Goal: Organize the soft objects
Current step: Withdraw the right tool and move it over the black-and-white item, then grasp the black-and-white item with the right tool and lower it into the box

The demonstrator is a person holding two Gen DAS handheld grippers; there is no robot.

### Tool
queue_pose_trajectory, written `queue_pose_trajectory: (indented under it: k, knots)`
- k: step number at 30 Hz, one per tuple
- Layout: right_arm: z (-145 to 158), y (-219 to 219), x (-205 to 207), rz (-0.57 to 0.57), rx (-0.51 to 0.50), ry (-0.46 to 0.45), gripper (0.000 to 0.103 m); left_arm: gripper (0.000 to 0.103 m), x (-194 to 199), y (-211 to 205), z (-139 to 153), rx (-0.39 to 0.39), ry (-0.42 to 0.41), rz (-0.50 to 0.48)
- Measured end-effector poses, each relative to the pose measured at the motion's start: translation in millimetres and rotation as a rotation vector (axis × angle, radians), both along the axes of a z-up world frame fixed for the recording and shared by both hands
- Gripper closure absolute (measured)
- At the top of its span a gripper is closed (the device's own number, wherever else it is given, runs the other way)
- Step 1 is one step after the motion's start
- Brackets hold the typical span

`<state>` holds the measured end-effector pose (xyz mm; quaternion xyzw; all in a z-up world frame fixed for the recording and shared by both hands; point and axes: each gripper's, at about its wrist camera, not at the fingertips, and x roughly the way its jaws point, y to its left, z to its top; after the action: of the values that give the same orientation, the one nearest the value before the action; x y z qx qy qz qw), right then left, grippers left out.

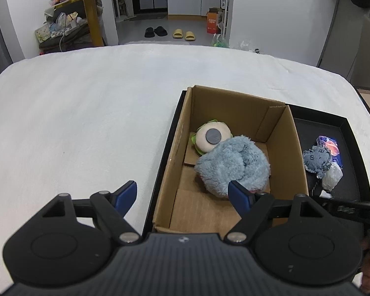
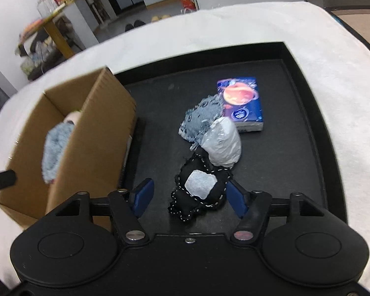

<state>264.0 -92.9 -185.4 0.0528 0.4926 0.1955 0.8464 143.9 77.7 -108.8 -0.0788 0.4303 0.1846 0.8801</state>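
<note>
The right gripper (image 2: 190, 198) hangs low over the black tray (image 2: 305, 79), its 2 blue fingers (image 2: 141, 197) spread wide with the black toy (image 2: 199, 187) between them. The right finger seems to touch the toy's edge; the left one is apart from it, so nothing is gripped. The black toy, edged in white stitching with a pale patch on top, lies on the tray floor. Just beyond it, touching, sits a crumpled white bag (image 2: 223, 145), then a grey toy (image 2: 202, 119) leaning on the bag, and behind that a blue pack (image 2: 244, 103) lying flat.

The left gripper (image 1: 182, 197) hovers above the near end of the box (image 1: 281, 148), its fingers (image 1: 239, 197) also wide open and empty, one over the white desk (image 1: 86, 113), the other over the box. The open cardboard box stands in the left part of the tray. Inside it, a fluffy blue toy (image 1: 231, 165) rests on the floor, and a cream toy (image 1: 212, 135) with a grey disc and green fringe sits touching it at the far side.

Past the desk's far edge, 2 pairs of slippers (image 1: 170, 33) stand on the floor.
</note>
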Motion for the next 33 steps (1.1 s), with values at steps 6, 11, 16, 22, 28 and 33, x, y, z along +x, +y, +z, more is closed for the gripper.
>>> queue_pose_trajectory:
  k: [6,11,16,22,28,33]
  knots:
    - [-5.6,8.5,-2.5,0.037,-0.067,0.025,0.075,0.023,-1.8,4.1,0.2,-0.032,0.016,-0.041]
    - [9.4,8.4,-4.5,0.031,-0.087,0.022,0.103,0.023,-8.8,15.5,-0.1,-0.082,-0.008,-0.057]
    - [25.9,11.3,-6.2,0.028,-0.128,-0.009,0.103,0.023,-9.9,33.3,-6.0,-0.127,0.001,-0.043]
    - [24.0,22.8,5.2,-0.030,-0.008,0.053,0.071,0.023,-11.8,47.9,-4.3,-0.170,-0.021,-0.031]
    - [16.0,33.0,18.4,-0.073,0.090,0.045,0.052,0.023,-19.1,51.6,-0.8,-0.176,-0.045,-0.022]
    - [4.9,38.4,31.3,-0.058,0.084,0.063,0.044,0.023,-19.1,54.1,-5.9,-0.183,-0.037,-0.016]
